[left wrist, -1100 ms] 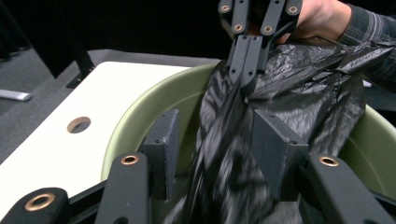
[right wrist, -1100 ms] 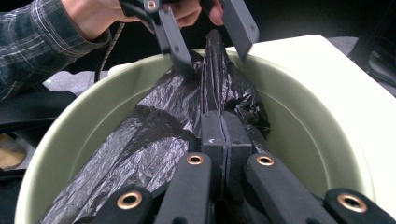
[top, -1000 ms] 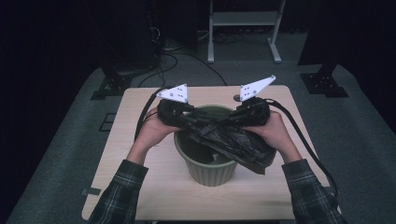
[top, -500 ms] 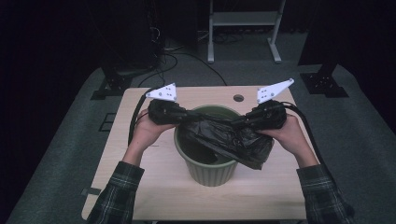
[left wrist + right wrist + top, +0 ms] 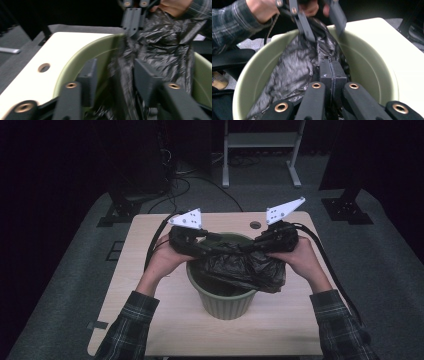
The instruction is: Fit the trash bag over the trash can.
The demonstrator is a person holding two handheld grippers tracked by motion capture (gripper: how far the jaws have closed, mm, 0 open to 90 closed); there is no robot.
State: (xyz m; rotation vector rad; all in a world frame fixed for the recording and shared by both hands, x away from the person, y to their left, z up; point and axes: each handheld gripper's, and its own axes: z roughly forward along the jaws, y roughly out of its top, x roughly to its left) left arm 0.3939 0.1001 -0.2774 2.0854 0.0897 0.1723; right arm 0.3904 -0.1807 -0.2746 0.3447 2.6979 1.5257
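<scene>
Over the green bin [image 5: 222, 297], the right gripper [image 5: 332, 71] clamps the unmarked black bag [image 5: 240, 265]; left gripper [image 5: 113, 75] has just been opening.

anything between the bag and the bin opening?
Nothing visible. The black bag hangs stretched over the green bin, partly inside its rim already. The right tool is clamped on the bag; the left tool stands open around a fold.

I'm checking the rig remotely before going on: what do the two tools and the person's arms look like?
Both are black. The left tool and right tool each carry a pale grey three-cornered plate with small holes on top and trail a thick black cable toward the person. Close up, the dark jaws have flat rectangular pads and brass-coloured pivot rivets. The sleeves are dark plaid flannel, cuffs at the wrists.
</scene>
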